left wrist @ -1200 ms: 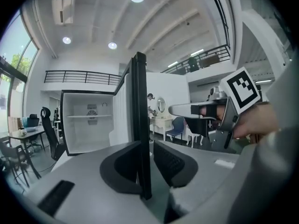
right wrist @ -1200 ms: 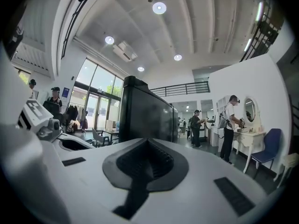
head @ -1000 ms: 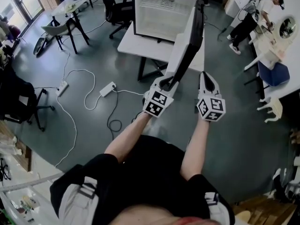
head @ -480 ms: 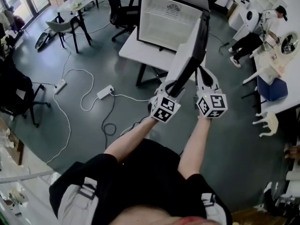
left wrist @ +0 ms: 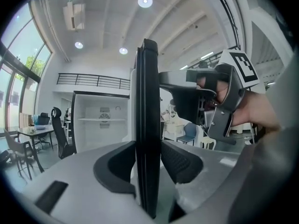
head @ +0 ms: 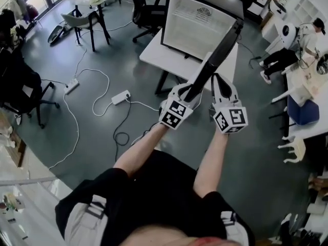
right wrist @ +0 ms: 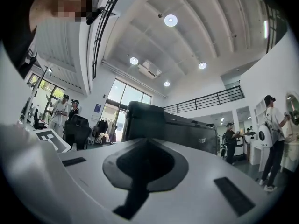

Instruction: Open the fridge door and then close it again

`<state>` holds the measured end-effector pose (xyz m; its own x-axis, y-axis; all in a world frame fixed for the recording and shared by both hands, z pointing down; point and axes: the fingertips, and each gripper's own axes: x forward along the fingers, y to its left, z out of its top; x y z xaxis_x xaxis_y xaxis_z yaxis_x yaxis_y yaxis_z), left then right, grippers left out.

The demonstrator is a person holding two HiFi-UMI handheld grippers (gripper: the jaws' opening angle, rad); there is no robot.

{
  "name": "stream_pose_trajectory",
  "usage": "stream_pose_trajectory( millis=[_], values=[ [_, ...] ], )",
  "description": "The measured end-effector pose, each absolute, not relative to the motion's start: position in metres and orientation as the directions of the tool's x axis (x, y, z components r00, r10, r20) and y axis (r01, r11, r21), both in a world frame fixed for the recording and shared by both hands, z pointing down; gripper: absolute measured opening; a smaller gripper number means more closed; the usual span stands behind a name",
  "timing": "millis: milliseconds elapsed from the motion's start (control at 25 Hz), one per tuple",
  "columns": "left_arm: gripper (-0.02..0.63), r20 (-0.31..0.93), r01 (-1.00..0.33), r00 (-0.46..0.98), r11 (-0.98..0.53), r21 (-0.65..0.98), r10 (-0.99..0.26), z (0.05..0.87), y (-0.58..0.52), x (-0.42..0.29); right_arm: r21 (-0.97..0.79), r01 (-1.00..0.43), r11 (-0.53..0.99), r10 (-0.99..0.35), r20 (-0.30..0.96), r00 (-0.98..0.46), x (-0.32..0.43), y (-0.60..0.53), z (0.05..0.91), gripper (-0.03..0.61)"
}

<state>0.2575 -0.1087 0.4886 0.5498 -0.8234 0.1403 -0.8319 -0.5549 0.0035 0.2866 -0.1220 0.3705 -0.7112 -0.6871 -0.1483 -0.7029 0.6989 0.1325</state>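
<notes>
A small fridge (head: 202,27) stands on a white table (head: 156,53), its white inside showing. Its dark door (head: 218,60) swings out toward me. My left gripper (head: 188,92) is at the door's free edge; its jaws have just been opening. In the left gripper view the door edge (left wrist: 147,101) runs between the pads (left wrist: 180,160), and the left gripper (left wrist: 148,167) is open around it. My right gripper (head: 220,82) is close by the door's outer side. Its jaws are shut on nothing, and the right gripper (right wrist: 140,181) faces the dark door front (right wrist: 163,122).
Cables and a power strip (head: 120,97) lie on the floor to the left. Chairs (head: 84,19) and an office chair (head: 146,9) stand behind. A person (head: 289,47) is at white desks (head: 307,94) on the right. A dark chair (head: 20,91) stands at far left.
Both grippers have moved forward toward the fridge. The right gripper has risen and come from a gap beside the door to right against its outer side.
</notes>
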Motion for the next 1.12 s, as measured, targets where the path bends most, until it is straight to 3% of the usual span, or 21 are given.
stream_pose_trajectory(
  millis=[480, 1120],
  values=[
    [0.161, 0.085, -0.83, 0.557, -0.556, 0.034, -0.826, 0.488, -0.171, 0.133, 0.11, -0.632, 0.767, -0.606, -0.2, -0.77, 0.162, -0.17, 0.371, -0.006],
    [0.187, 0.118, -0.712, 0.701, -0.699, 0.064, -0.703, 0.488, -0.333, 0.014, 0.065, -0.711, 0.7, -0.689, -0.199, -0.697, 0.038, -0.319, 0.379, -0.006]
  ],
)
